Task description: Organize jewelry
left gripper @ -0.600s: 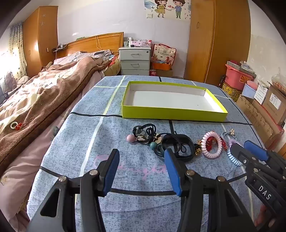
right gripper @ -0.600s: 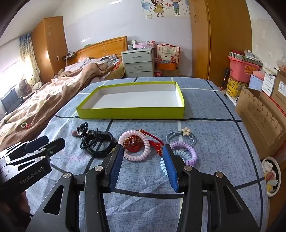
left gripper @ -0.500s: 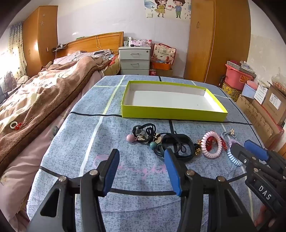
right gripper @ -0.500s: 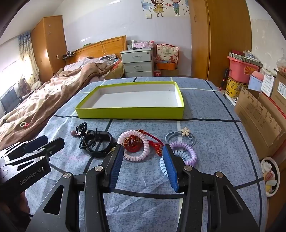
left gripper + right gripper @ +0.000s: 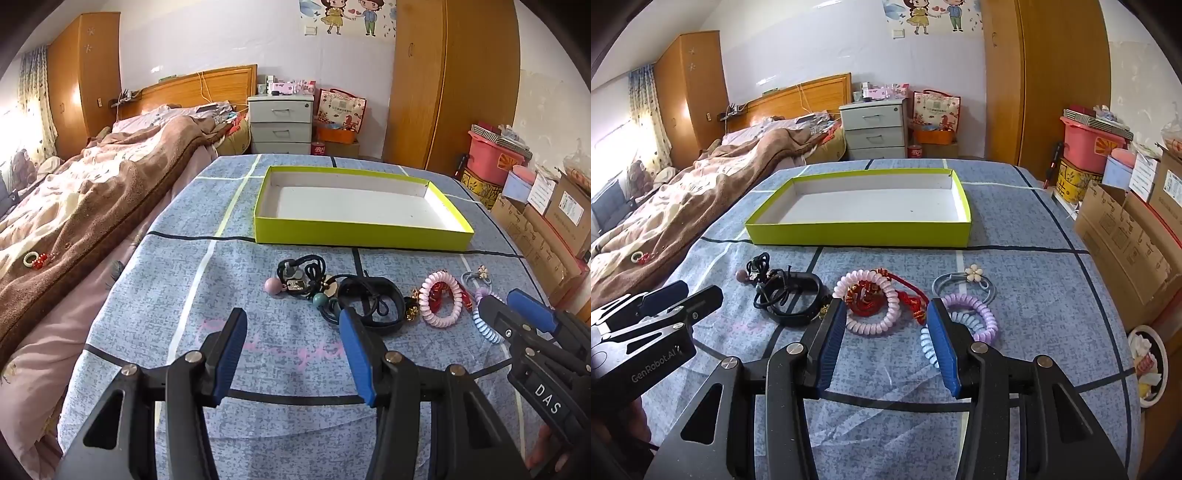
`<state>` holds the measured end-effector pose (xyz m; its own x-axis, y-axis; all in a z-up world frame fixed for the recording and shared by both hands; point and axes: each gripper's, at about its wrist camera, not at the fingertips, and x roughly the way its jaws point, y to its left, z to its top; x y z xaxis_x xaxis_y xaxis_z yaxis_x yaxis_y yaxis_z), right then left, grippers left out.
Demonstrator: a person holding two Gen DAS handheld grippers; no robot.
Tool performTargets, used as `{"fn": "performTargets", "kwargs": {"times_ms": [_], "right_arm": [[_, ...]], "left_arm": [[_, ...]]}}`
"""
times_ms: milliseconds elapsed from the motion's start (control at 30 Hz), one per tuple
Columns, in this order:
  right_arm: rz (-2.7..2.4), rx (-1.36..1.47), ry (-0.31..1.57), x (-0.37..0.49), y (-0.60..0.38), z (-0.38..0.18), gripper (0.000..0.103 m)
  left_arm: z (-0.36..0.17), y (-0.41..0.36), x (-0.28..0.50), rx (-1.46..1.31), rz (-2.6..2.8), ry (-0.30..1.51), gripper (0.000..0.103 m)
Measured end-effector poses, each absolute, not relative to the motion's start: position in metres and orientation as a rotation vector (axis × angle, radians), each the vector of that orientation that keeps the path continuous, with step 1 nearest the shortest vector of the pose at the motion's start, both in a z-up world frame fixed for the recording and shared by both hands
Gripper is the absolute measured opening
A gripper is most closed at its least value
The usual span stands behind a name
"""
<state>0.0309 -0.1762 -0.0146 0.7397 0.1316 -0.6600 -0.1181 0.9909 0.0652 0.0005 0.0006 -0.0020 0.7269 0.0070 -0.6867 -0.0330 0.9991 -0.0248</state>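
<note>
A shallow yellow-green box (image 5: 362, 233) (image 5: 857, 236) stands empty at the far side of the blue cloth. Jewelry lies in a row nearer me: black cords with beads (image 5: 306, 280) (image 5: 759, 271), a black band (image 5: 371, 306) (image 5: 796, 297), a pink coil with a red charm (image 5: 441, 302) (image 5: 871, 302), purple and blue coils (image 5: 967, 317), and a flower hair tie (image 5: 973, 275). My left gripper (image 5: 291, 343) is open and empty, just short of the black band. My right gripper (image 5: 886, 334) is open and empty, just short of the pink coil.
A bed with a brown blanket (image 5: 92, 206) runs along the left; a small coil ring (image 5: 33, 258) lies on it. Cardboard boxes (image 5: 1126, 236) and a red tub (image 5: 1086, 144) stand at the right. A drawer unit (image 5: 280, 123) is at the back.
Both grippers have shifted very slightly; both stay open and empty. The jewelry and box have not moved.
</note>
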Motion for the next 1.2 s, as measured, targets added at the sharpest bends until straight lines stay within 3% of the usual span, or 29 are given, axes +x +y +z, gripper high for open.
{"fn": "performTargets", "kwargs": {"times_ms": [1200], "right_arm": [[0.137, 0.007, 0.728, 0.0278, -0.1718, -0.0109, 0.046]], "left_arm": [[0.0046, 0.001, 0.0001, -0.03, 0.018, 0.755, 0.054]]}}
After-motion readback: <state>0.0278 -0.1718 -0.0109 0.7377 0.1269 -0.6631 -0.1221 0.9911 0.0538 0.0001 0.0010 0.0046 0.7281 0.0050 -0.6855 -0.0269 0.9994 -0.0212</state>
